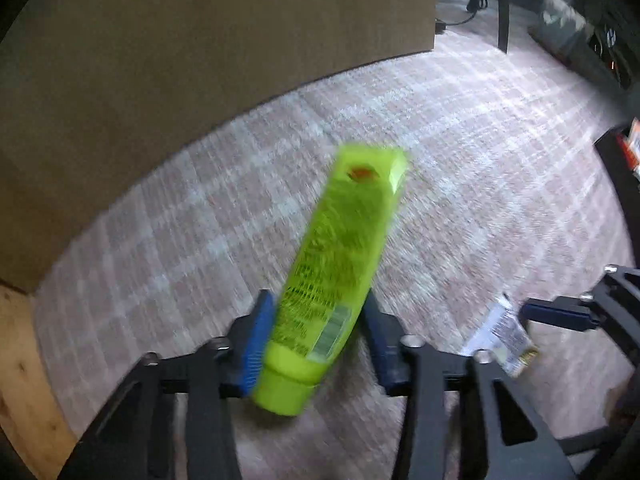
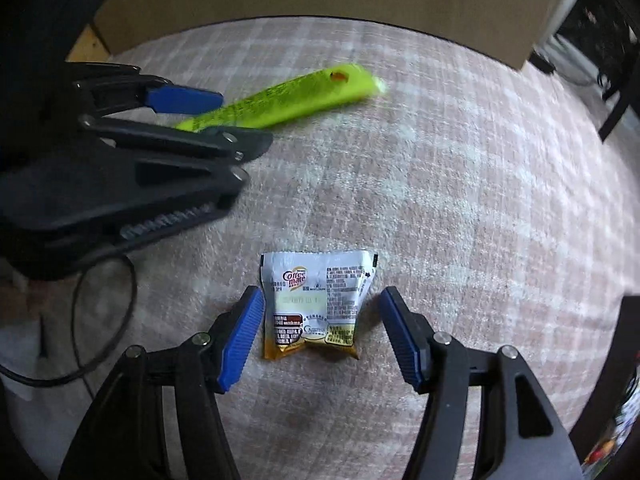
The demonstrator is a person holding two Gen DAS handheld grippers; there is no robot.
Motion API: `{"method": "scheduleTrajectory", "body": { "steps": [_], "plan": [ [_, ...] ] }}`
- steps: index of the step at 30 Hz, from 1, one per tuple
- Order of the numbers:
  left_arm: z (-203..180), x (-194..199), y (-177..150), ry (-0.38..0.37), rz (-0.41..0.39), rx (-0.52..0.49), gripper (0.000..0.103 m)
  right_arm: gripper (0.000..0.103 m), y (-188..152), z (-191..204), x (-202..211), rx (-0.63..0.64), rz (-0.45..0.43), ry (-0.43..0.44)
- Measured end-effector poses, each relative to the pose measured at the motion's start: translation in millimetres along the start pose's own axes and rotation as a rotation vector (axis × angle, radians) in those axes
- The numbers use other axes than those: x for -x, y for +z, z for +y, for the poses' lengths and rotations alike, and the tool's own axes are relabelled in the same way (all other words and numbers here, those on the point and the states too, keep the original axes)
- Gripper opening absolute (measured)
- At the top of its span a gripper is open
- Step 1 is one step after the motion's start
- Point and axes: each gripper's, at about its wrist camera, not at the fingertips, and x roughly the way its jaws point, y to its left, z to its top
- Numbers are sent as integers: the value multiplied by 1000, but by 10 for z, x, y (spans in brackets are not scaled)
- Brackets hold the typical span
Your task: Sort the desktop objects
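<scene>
A checked cloth (image 2: 460, 184) covers the table. Nearest, a light, crinkly Coffee-mate sachet (image 2: 316, 306) lies between the spread right gripper (image 2: 322, 336); its flat sides are best pinched. Farther left, a stiff green tube (image 1: 340, 264) is clamped by the left gripper (image 1: 318, 336) near its cap.

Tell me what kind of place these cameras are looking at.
Probably a home or office room: a table under a checked cloth, a cardboard box at its back, and small household items, a green tube and a Coffee-mate sachet.

Pink plaid cloth (image 2: 460, 184) over table; brown cardboard panel (image 1: 180, 40) behind.
</scene>
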Motion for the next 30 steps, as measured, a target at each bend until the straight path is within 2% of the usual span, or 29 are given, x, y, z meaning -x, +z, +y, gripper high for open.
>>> {"method": "scheduleTrajectory", "body": {
  "steps": [2, 4, 10, 17, 19, 21, 26, 28, 29, 30],
  "plan": [
    [20, 23, -21, 2, 0, 23, 32, 47, -11, 6, 8, 10, 4, -30],
    [16, 42, -33, -5, 2, 35, 31, 41, -17, -29, 20, -3, 6, -26],
    [-65, 94, -41, -1, 0, 65, 26, 33, -144, -131, 66, -41, 13, -2],
    [-23, 289, -293, -98, -21, 222, 24, 31, -432, -428, 255, -155, -14, 61],
    [-81, 406, -348, -101, -38, 240, 23, 31, -517, -912, 350, -165, -30, 62],
    [-153, 518, -384, -111, -54, 252, 21, 31, -825, -1233, 485, -172, -44, 63],
    [-423, 702, -449, -113, -70, 260, 20, 31, -1252, -1659, 673, -189, -74, 65],
    [-519, 724, -486, -115, -67, 286, 20, 31, -1547, -1929, 820, -197, -87, 75],
    [-584, 766, -612, -126, -70, 303, 20, 31, -1650, -2012, 880, -200, -93, 78],
    [-646, 841, -553, -138, -72, 320, 20, 31, -1741, -2091, 948, -200, -101, 80]
  ]
}}
